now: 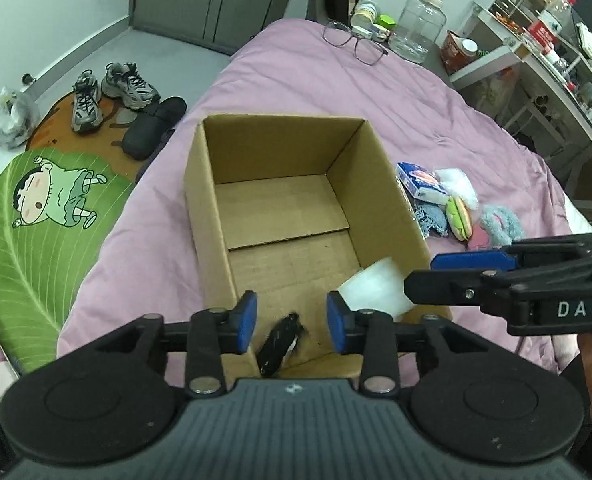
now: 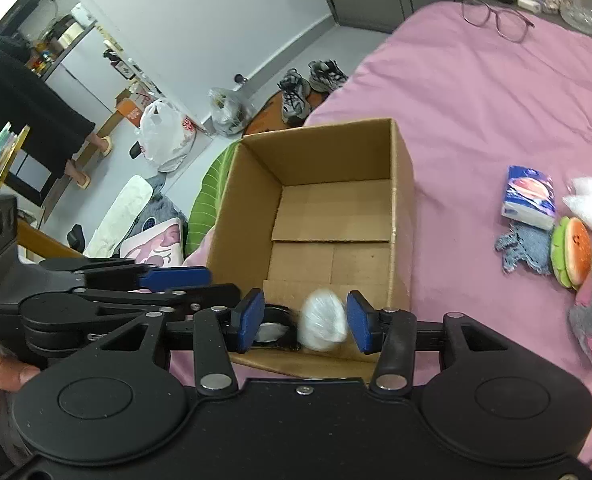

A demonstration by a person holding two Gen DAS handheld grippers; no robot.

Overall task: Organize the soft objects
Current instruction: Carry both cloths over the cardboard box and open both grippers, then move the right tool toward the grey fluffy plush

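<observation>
From your left wrist, your left gripper [image 1: 291, 322] stands open over the cardboard box [image 1: 199, 208]; a black fuzzy item [image 1: 279, 342] lies loose inside.

From your right wrist, your right gripper [image 2: 306, 320] gapes too, the white soft bundle [image 2: 322, 320] between its pads, untouched, in the box.

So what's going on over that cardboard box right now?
Left gripper open above black furry item. Right gripper open around white wrapped bundle, pads clear. Cardboard box unobstructed.
</observation>
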